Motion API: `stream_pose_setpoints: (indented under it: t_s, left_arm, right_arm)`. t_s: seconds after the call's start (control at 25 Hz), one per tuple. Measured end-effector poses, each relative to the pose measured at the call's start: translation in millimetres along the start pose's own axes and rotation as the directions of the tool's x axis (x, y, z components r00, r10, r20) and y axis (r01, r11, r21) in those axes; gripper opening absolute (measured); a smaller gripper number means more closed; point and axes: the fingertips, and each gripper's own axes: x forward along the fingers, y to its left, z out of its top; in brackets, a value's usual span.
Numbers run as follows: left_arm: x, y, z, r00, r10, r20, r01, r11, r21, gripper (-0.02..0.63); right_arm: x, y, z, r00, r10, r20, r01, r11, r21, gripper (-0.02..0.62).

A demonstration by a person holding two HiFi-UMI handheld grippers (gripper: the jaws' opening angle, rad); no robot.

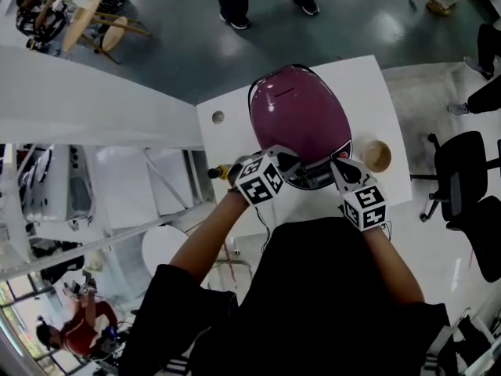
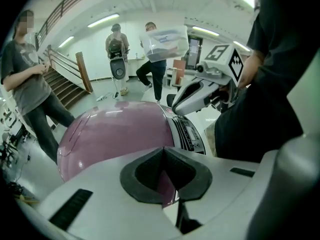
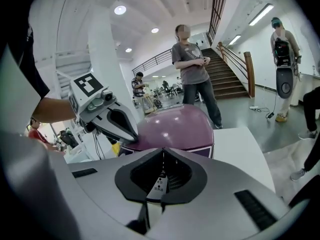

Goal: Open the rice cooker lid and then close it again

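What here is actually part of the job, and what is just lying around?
Part of the job: rice cooker, its purple lid down; left gripper and right gripper, both shut, at its front.

Just lying about: small tan cup on the white table; black office chairs; a bystander on the floor.

rice cooker (image 1: 301, 116): on table (image 1: 372, 92) | cup (image 1: 376, 155): on table, right of rice cooker

Nothing legible — print on the rice cooker (image 1: 299, 116) control panel (image 2: 188, 134) is too small.
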Motion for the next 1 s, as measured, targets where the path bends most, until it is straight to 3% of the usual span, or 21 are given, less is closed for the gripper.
stream_pose_setpoints:
  t_s: [0.28,0.48,0.84,1.0]
  left_arm:
    - [4,1,-1,0.998,-0.03,-0.06,0.025,0.996,-0.081,0.003]
    - [3,3,-2,0.993,-0.044,-0.108,0.033,0.995,-0.096,0.002]
    - [-1,6,-5,1.0,-0.023,0.019,0.026,0.982,-0.188,0.003]
    - [-10,5,-6,0.997,0.024,0.078,-0.005,0.971,-0.24,0.003]
  right_arm:
    - [13,-2,4,1.0,0.008,0.008,-0.008,1.0,0.021,0.002]
    - [16,-4,2,1.0,-0.003,0.007,0.003,0.999,0.04,0.002]
    - [6,4,13,0.999,-0.017,0.037,0.017,1.0,0.012,0.002]
    - [-10,9,11,0.998,-0.037,0.049,0.037,0.999,0.005,0.002]
